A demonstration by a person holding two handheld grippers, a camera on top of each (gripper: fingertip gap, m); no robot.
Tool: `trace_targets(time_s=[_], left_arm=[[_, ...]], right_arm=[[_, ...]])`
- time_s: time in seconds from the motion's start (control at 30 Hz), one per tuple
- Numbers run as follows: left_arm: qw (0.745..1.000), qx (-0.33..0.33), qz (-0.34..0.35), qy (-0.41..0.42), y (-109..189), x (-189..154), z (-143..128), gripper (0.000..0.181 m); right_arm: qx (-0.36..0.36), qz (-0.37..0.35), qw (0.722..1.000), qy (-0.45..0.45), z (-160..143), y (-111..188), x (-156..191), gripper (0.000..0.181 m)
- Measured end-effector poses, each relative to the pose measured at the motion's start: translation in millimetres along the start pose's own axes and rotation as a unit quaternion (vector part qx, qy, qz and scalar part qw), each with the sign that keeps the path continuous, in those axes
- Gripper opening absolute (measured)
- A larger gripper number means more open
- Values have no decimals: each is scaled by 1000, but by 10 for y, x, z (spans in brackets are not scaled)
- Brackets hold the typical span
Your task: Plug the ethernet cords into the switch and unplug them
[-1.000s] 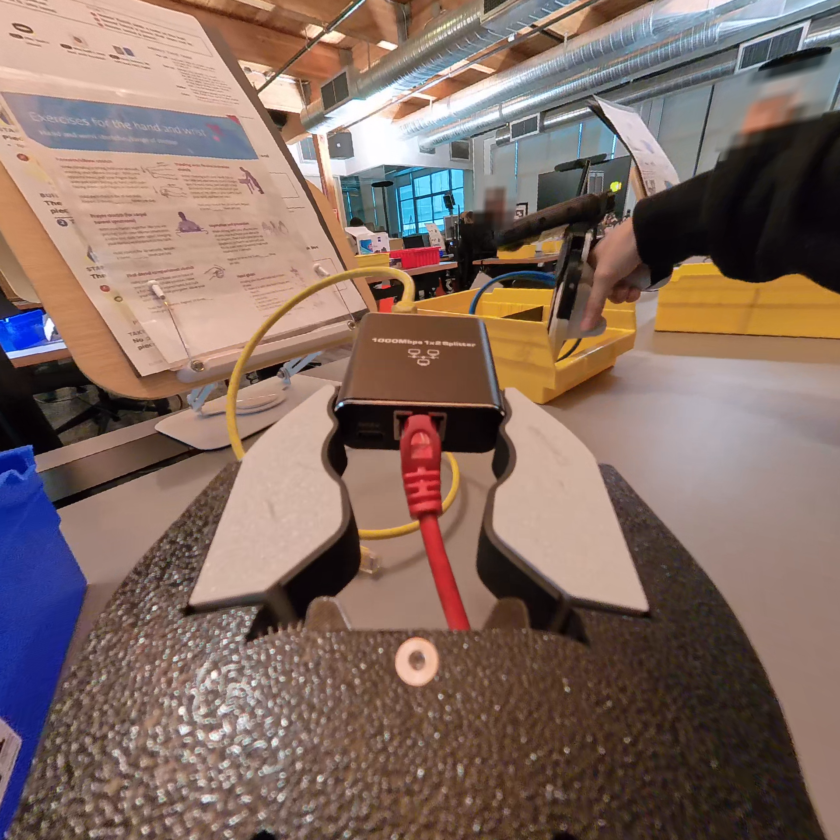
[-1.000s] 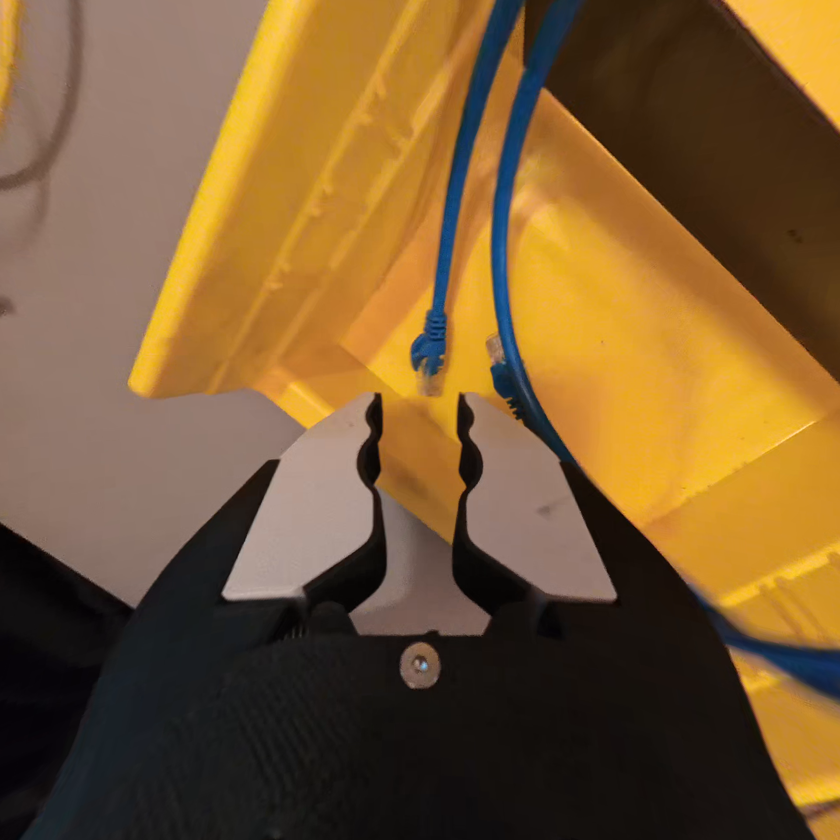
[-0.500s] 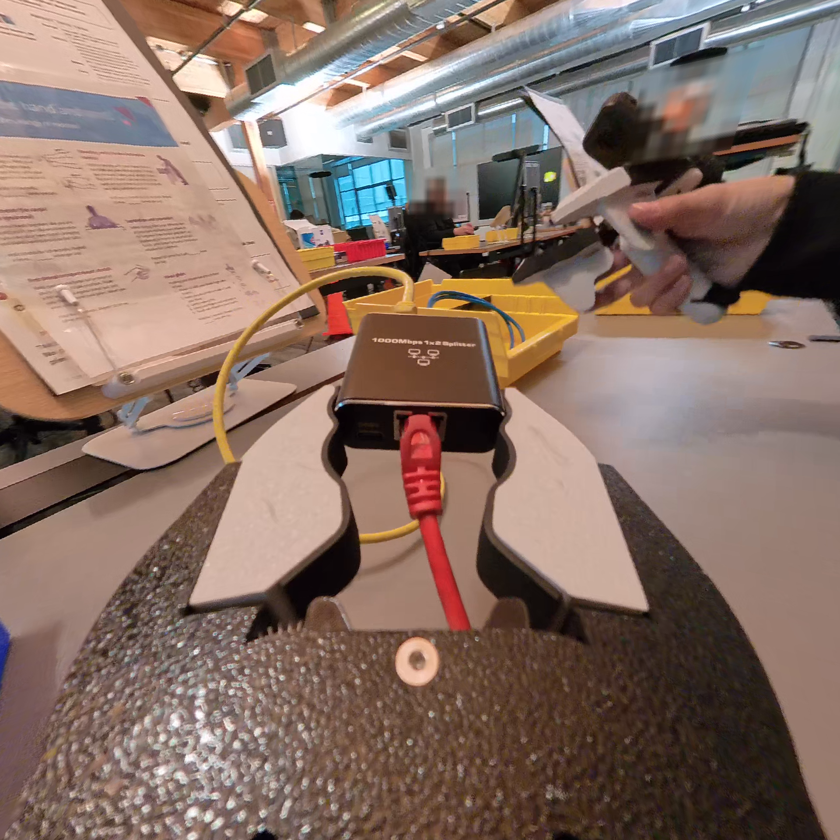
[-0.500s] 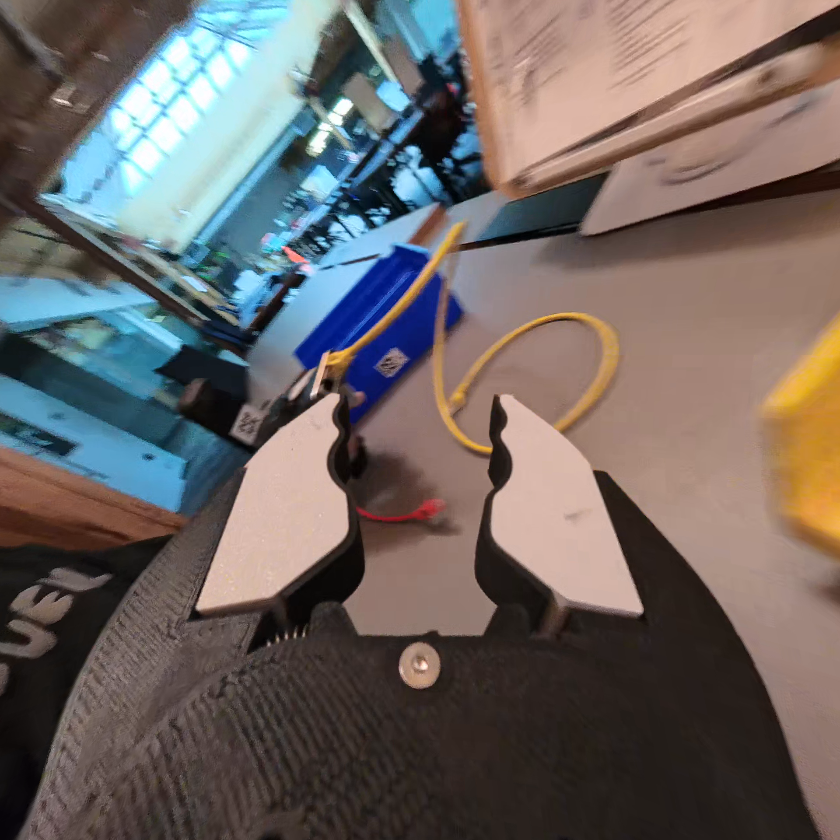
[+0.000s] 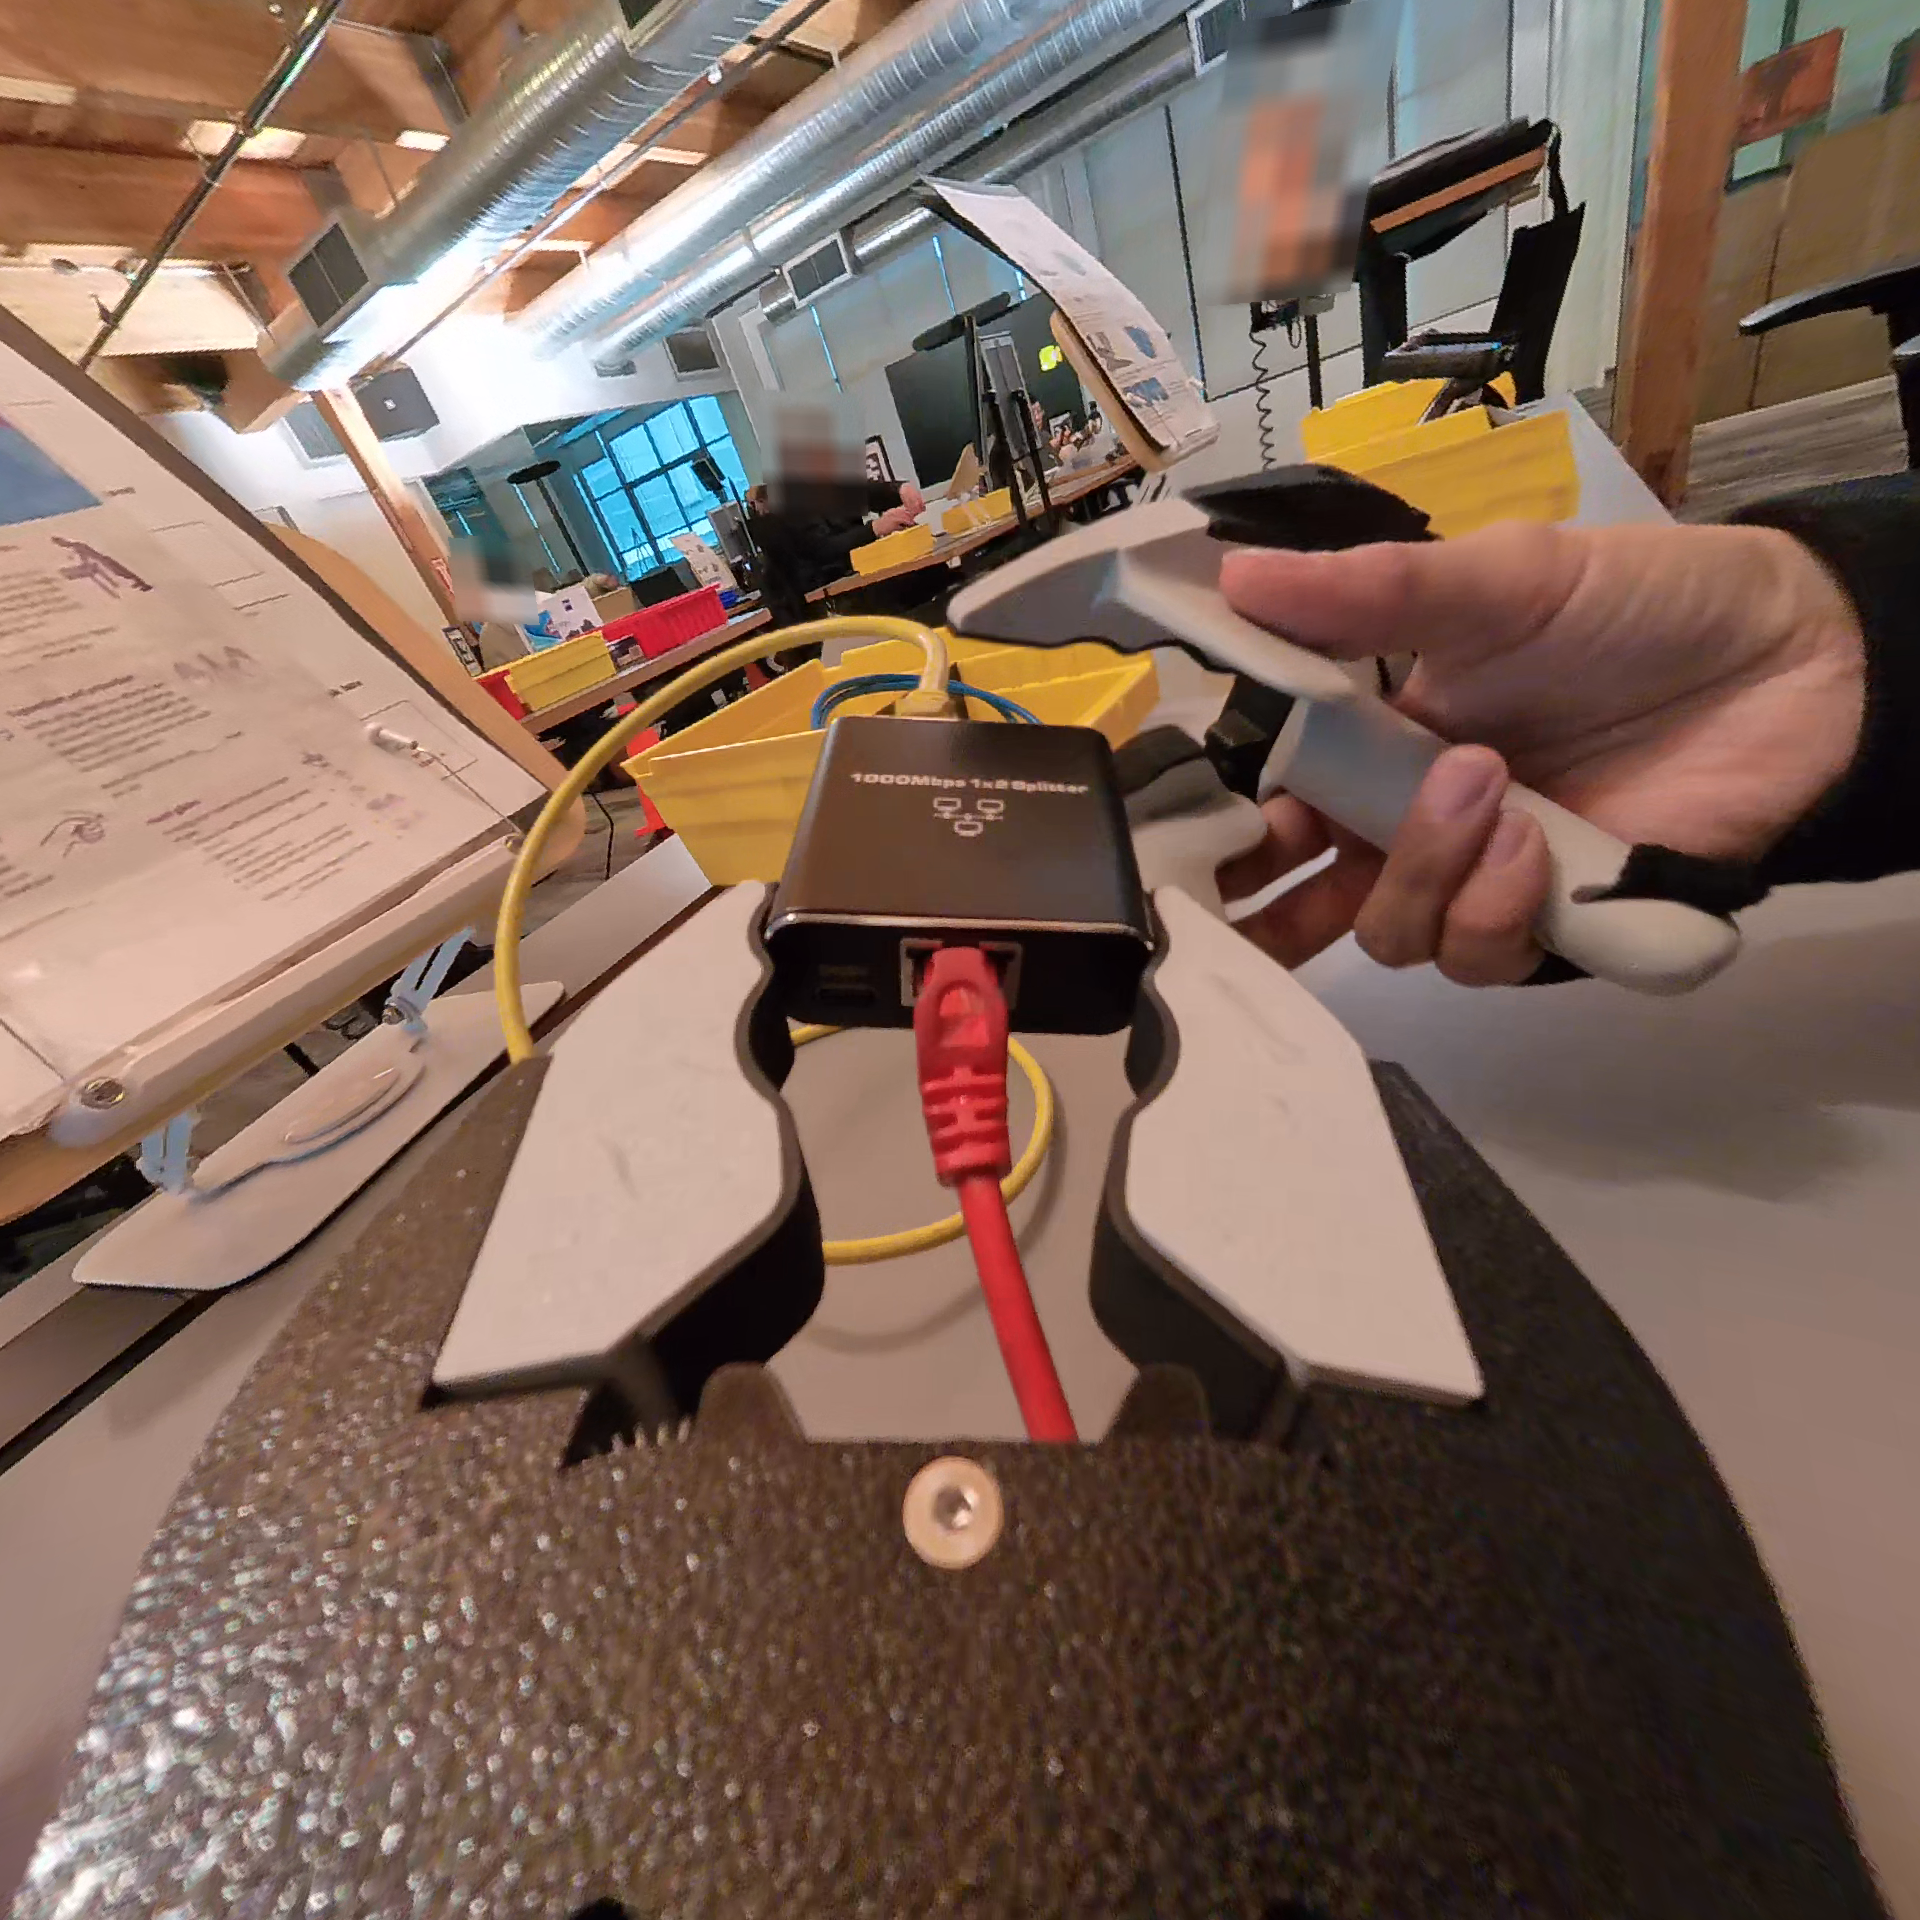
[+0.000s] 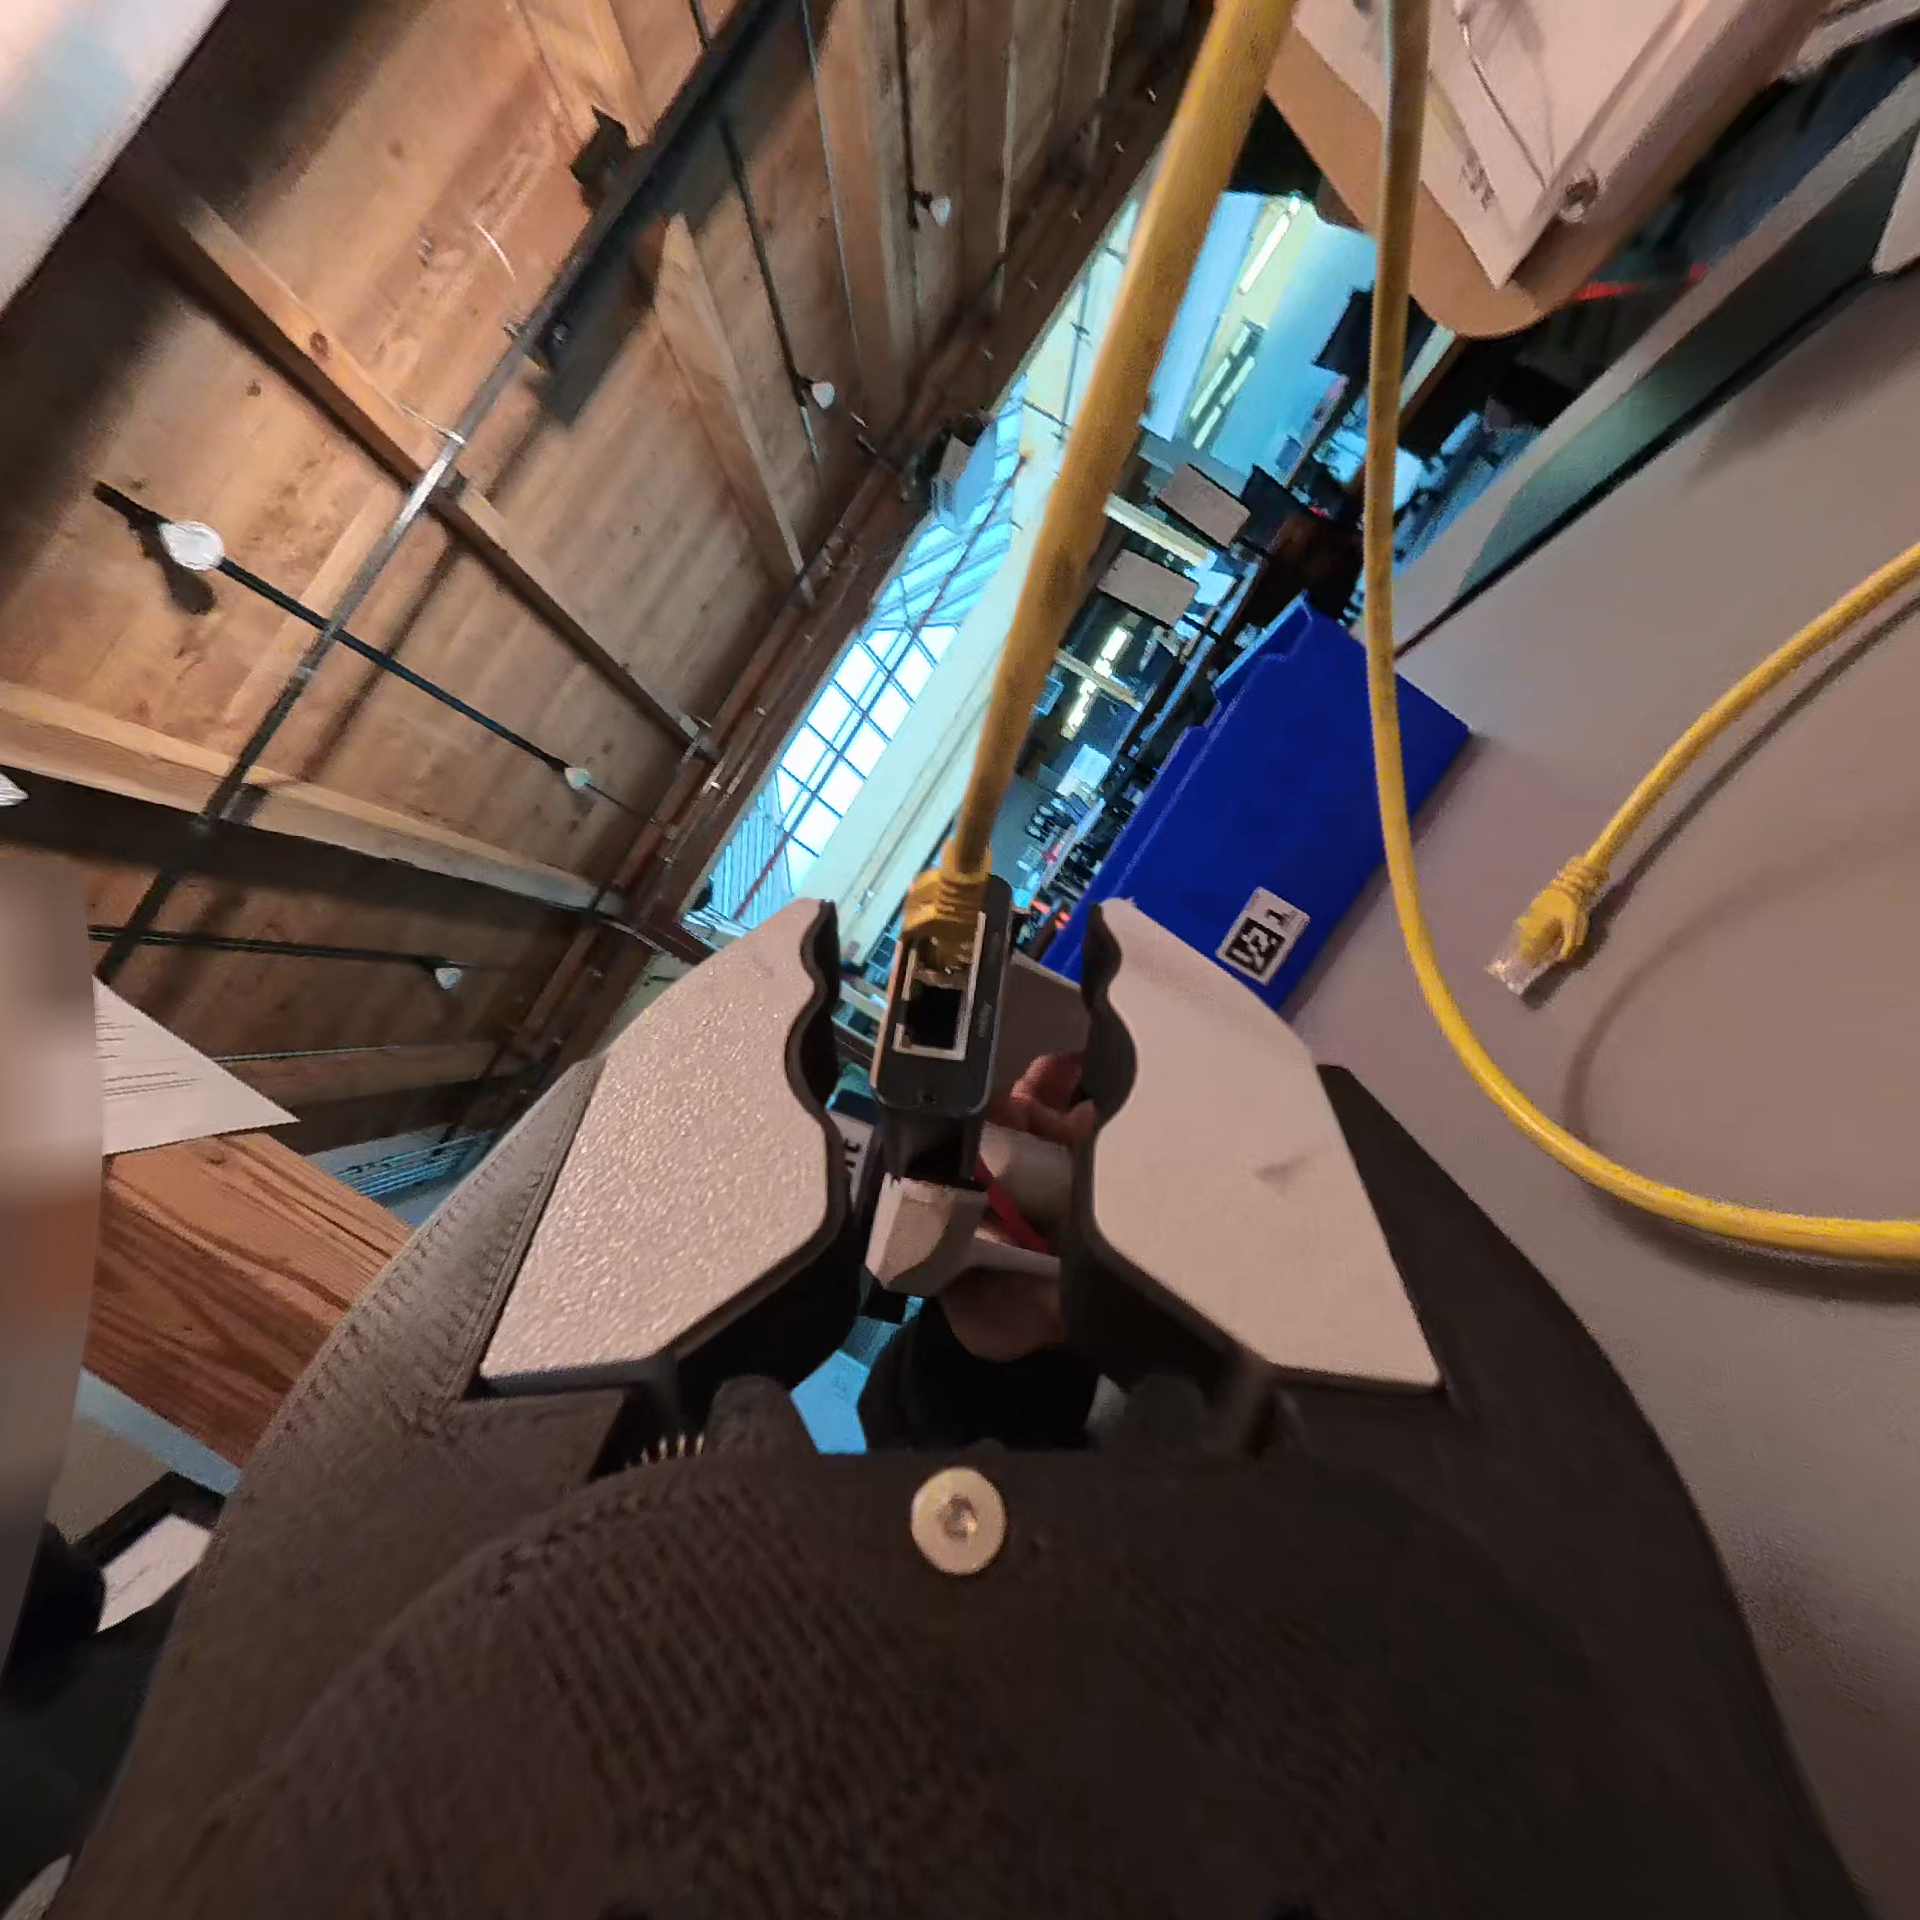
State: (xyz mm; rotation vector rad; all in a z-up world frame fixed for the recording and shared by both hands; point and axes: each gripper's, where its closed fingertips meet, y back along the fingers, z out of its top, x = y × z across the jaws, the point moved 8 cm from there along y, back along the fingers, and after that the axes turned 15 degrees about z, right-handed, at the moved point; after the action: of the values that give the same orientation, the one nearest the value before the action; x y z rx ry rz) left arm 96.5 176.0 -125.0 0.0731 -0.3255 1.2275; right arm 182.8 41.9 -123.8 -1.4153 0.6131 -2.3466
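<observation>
My left gripper (image 5: 961,935) is shut on the black switch (image 5: 961,831) and holds it above the table. A red cord (image 5: 966,1049) is plugged into its near face. A yellow cord (image 5: 925,686) is plugged into its far face and loops down to the table. My right gripper (image 6: 961,935) is open and empty, and faces the switch's far end (image 6: 935,1039). The yellow plug (image 6: 945,904) and an empty port beside it lie between its fingertips, apart from them. In the left wrist view a hand holds the right gripper (image 5: 1049,696) just right of the switch.
The yellow cord's loose end (image 6: 1548,925) lies on the grey table (image 6: 1714,1039). A yellow bin (image 5: 748,790) with a blue cord (image 5: 862,691) stands behind the switch. A document stand (image 5: 208,779) is at the left. A blue bin (image 6: 1247,810) sits farther along the table.
My right gripper left the yellow bin and blue cord, swung across the table and came up to the switch's far end, opening wider. My left gripper kept its hold and turned slightly.
</observation>
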Motion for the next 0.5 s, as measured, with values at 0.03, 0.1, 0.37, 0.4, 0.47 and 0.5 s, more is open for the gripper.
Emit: trace_targets(time_s=[0.03,0.1,0.37,0.4,0.47,0.5], left_arm=[[1000,-1,-1,0,-1,-6,3,62],[1000,0,-2,-2,-3,-13,2,63],[1000,5,4,-15,-7,-25,-1,62],[1000,9,6,-18,-11,-27,-6,62],[999,14,11,-28,-17,-33,-16,62],[999,16,13,-31,-19,-34,-17,63]], right_arm=[[6,-3,1000,-3,-30,-8,-11,45],[6,-4,1000,-14,-78,-25,-24,40],[-40,16,999,-28,-109,-62,-35,20],[-44,17,998,-30,-110,-59,-43,19],[-53,17,998,-33,-116,-50,-56,15],[-57,17,998,-31,-121,-50,-58,14]])
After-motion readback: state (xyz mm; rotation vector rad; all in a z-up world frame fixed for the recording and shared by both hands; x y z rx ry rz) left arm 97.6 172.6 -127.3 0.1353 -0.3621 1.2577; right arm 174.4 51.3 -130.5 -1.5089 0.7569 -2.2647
